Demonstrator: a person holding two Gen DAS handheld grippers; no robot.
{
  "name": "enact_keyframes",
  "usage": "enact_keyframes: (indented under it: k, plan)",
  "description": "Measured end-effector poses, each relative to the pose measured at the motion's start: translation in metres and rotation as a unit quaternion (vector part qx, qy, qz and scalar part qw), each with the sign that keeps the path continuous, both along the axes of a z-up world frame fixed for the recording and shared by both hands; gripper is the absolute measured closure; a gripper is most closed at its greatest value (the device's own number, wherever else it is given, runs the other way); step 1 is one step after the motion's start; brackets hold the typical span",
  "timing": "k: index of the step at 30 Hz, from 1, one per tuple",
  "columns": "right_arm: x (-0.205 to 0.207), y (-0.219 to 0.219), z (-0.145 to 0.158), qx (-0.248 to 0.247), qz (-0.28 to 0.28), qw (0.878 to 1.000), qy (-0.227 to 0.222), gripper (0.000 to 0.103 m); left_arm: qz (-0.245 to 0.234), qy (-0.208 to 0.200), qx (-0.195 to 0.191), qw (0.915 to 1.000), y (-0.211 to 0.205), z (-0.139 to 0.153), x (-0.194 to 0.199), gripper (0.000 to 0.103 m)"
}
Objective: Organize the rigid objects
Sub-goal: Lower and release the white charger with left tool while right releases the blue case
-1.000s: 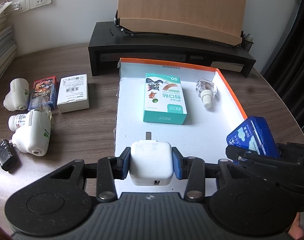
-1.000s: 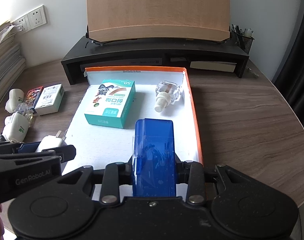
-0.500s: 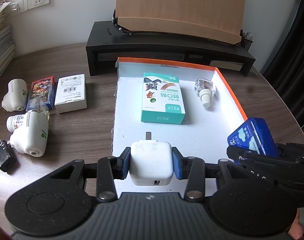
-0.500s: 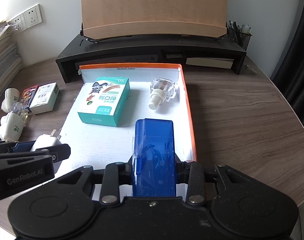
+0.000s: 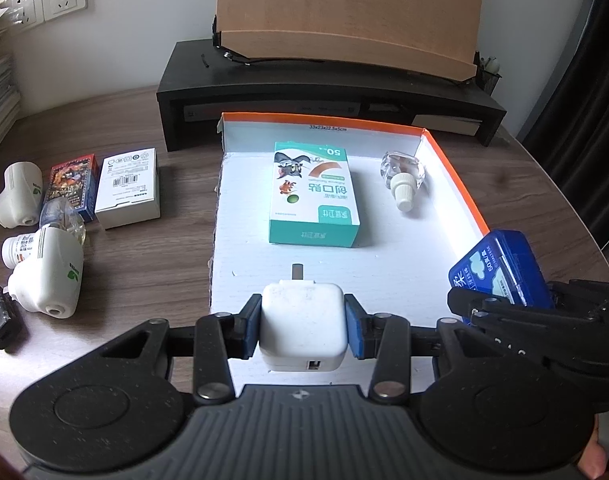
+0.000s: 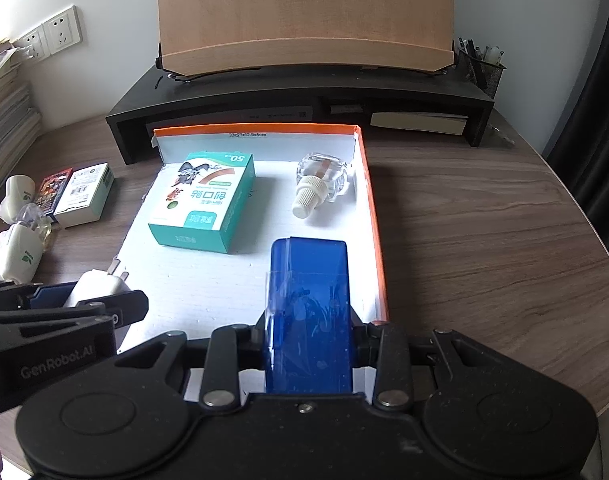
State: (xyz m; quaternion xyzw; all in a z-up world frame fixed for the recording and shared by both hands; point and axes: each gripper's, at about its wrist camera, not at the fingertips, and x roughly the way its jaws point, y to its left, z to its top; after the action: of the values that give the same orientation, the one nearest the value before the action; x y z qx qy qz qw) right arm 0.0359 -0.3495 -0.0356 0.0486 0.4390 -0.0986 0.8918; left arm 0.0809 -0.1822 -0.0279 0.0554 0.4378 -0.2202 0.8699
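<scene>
Chargers and boxes share this wooden table (image 6: 484, 248), and both claws are loaded over the near end of the shallow white tray with orange rim (image 5: 456, 168). The left claw (image 5: 303, 330) is clamped on a white USB charger (image 5: 302, 326), its blue pads (image 5: 354, 332) pressed to both sides, the plug prongs pointing toward the far wall and the USB port facing the camera. The right claw (image 6: 309, 344) is clamped on a blue plastic case (image 6: 309, 308) held lengthwise between its fingers; from the left wrist view that case (image 5: 500, 272) sits above the tray's right rim, near its front corner.

Inside the tray lie a teal and white box of adhesive bandages (image 5: 314, 196), flat near the middle, and a clear glass bottle with white cap (image 5: 402, 176) on its side by the right wall, cap toward the viewer. The two are apart.

Left of the tray on the table: a white box with barcode label (image 5: 128, 188), a red and blue card box (image 5: 70, 184) touching it, two white plug-in devices with green leaf marks (image 5: 48, 276), a small white bottle (image 5: 18, 246), and a black object (image 5: 0, 320) at the edge, hard to identify. Behind the tray stands a black monitor riser (image 5: 328, 96) bearing a wooden board (image 5: 344, 12).
</scene>
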Motion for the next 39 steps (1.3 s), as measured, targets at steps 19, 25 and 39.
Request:
enact_keyframes:
  k: [19, 25, 39]
  plan:
    - [0.011, -0.006, 0.002, -0.007, -0.001, 1.0, -0.007, 0.056, -0.007, 0.008, -0.003, 0.9999, -0.011, -0.007, 0.011, 0.06]
    - [0.007, -0.013, 0.015, -0.008, -0.012, 0.999, -0.035, 0.047, -0.017, 0.009, -0.007, 0.9998, -0.019, -0.009, 0.014, 0.06]
    - [-0.008, -0.015, 0.033, -0.027, -0.041, 0.996, -0.068, 0.043, -0.037, -0.013, -0.022, 0.999, -0.022, 0.004, 0.001, 0.041]
